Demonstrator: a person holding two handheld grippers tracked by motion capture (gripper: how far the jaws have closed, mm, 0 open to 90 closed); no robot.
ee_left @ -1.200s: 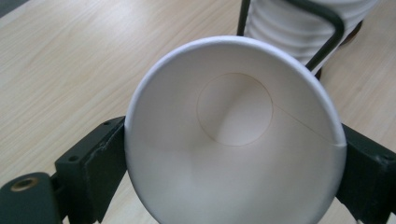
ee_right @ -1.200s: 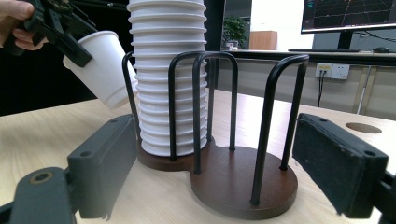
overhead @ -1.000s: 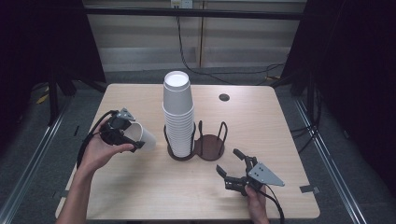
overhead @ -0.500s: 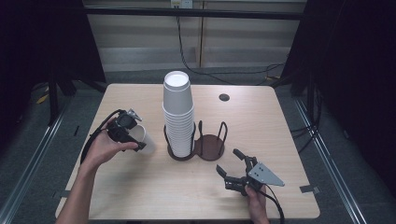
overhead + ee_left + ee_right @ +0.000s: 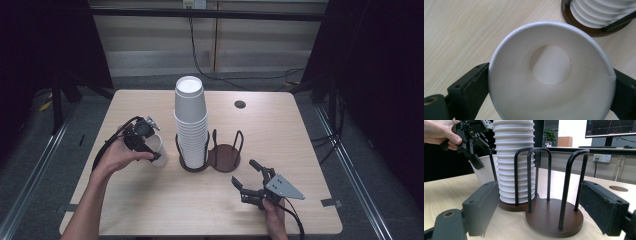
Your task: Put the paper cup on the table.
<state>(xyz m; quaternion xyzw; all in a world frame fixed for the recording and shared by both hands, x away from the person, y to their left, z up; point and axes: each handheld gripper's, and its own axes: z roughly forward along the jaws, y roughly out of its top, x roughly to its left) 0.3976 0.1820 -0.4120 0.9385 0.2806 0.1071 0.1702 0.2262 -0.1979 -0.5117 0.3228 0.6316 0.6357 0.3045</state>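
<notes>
Since a second ago the left gripper (image 5: 148, 145) has carried the cup (image 5: 159, 152) down and toward the rack (image 5: 212, 159); the cup now stands upright on the worktop (image 5: 150, 210), just left of the stack (image 5: 190, 120). Its jaws, just opening, flank the cup's rim, still touching its sides. The cup is empty. The stack fills the rack's left bay; the right bay holds nothing. The right gripper (image 5: 247, 176) hovers open near the rack, jaws just narrowing, nothing between them.
</notes>
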